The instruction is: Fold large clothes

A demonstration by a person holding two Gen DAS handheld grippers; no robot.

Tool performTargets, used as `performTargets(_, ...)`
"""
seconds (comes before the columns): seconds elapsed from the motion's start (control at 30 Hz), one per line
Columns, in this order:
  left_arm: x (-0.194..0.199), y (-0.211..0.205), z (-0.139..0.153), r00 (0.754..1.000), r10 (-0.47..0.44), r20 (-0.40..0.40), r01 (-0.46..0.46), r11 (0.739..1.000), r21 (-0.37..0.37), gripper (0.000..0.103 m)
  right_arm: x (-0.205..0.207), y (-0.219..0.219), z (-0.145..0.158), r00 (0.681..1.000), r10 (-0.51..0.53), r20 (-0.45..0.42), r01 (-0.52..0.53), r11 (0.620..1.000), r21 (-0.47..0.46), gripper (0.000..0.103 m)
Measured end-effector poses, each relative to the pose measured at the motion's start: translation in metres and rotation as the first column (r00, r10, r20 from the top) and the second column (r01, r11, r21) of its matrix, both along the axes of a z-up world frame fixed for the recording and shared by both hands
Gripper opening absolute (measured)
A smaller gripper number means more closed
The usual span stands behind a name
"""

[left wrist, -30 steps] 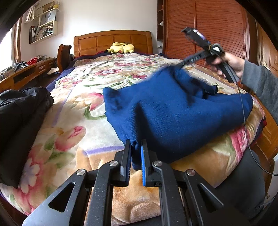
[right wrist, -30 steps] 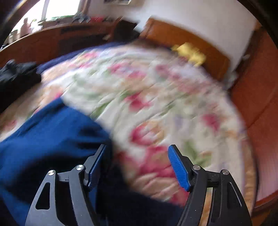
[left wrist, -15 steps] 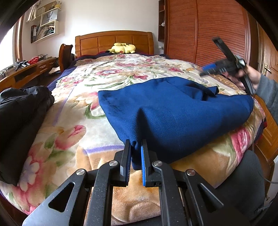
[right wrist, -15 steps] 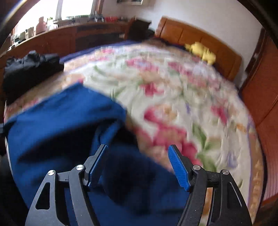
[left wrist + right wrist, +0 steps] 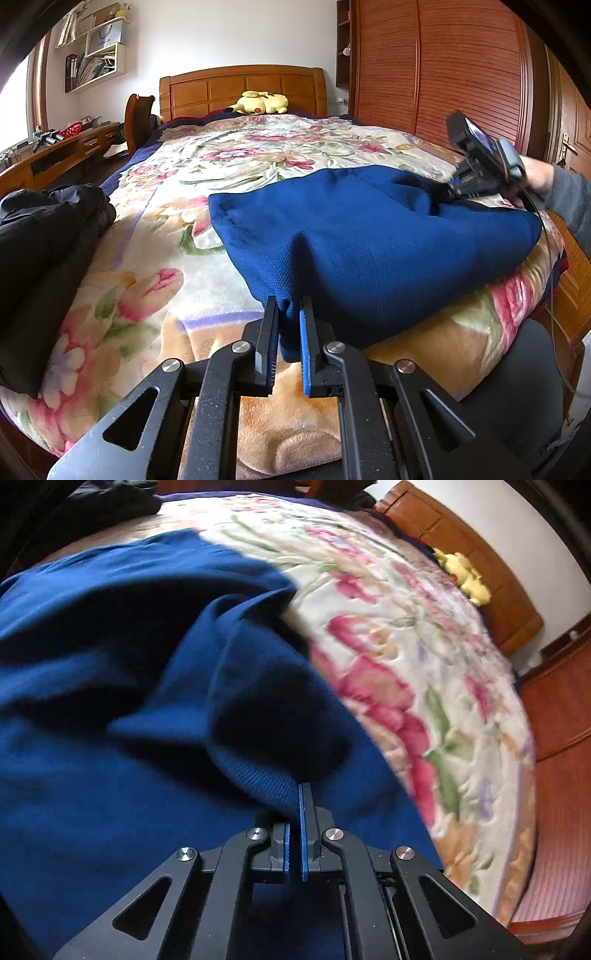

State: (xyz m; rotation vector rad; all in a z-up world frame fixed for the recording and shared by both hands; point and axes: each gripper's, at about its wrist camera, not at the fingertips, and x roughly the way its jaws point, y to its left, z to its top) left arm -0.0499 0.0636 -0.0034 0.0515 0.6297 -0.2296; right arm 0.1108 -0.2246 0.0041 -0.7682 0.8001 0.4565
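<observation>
A large dark blue knit garment [image 5: 369, 229] lies partly folded on the flowered bedspread [image 5: 229, 162] near the bed's foot. My left gripper [image 5: 288, 314] is shut on the garment's near hem. My right gripper [image 5: 295, 801] is shut on a ribbed cuff of the blue garment [image 5: 258, 775], where a sleeve lies bunched on the body of the garment [image 5: 92, 738]. In the left wrist view the right gripper [image 5: 476, 173] sits at the garment's far right side, held by a hand in a grey sleeve.
A black jacket [image 5: 40, 236] lies piled on the bed's left edge. A yellow plush toy [image 5: 258, 102] rests by the wooden headboard [image 5: 243, 85]. A wooden wardrobe [image 5: 443, 66] stands on the right, a desk [image 5: 55, 155] on the left.
My right gripper came down from above the bed onto the blue garment and closed on the cuff. My left gripper stayed shut on the hem.
</observation>
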Motion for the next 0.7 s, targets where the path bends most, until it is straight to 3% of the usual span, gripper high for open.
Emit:
performTargets(0.13, 0.0, -0.001, 0.0, 1.0, 0.003, 0.0, -0.003, 1.0, 0.0, 0.01, 0.032, 0.003, 0.034, 0.984, -0.104, 0.145, 0.091, 0.992, 0.089, 0.003)
performTargets(0.27, 0.001, -0.003, 0.0, 1.0, 0.004, -0.002, -0.004, 1.0, 0.011, 0.01, 0.07, 0.009, 0.056, 0.96, -0.203, 0.194, 0.17, 0.97, 0.175, 0.007)
performTargets(0.33, 0.0, -0.002, 0.0, 1.0, 0.005, -0.004, -0.005, 1.0, 0.01, 0.01, 0.081, 0.012, 0.059, 0.961, -0.22, 0.168, 0.184, 0.961, 0.206, 0.028)
performTargets(0.4, 0.0, -0.002, -0.001, 1.0, 0.006, -0.004, -0.006, 1.0, 0.006, 0.01, 0.079, 0.009, 0.06, 0.964, -0.214, 0.158, 0.171, 0.953, 0.249, 0.059)
performTargets(0.43, 0.0, -0.002, -0.001, 1.0, 0.006, -0.004, -0.006, 1.0, 0.006, 0.01, 0.078, 0.006, 0.061, 0.968, -0.204, 0.145, 0.16, 0.949, 0.271, 0.062)
performTargets(0.63, 0.0, 0.0, 0.0, 1.0, 0.005, 0.0, -0.005, 1.0, -0.001, 0.01, 0.045, -0.042, 0.058, 0.978, -0.16, 0.134, 0.115, 0.949, 0.293, 0.064)
performTargets(0.7, 0.0, 0.0, -0.001, 1.0, 0.005, -0.001, -0.005, 1.0, -0.001, 0.01, 0.041, -0.067, 0.049, 0.972, -0.195, 0.131, 0.153, 0.949, 0.277, 0.064)
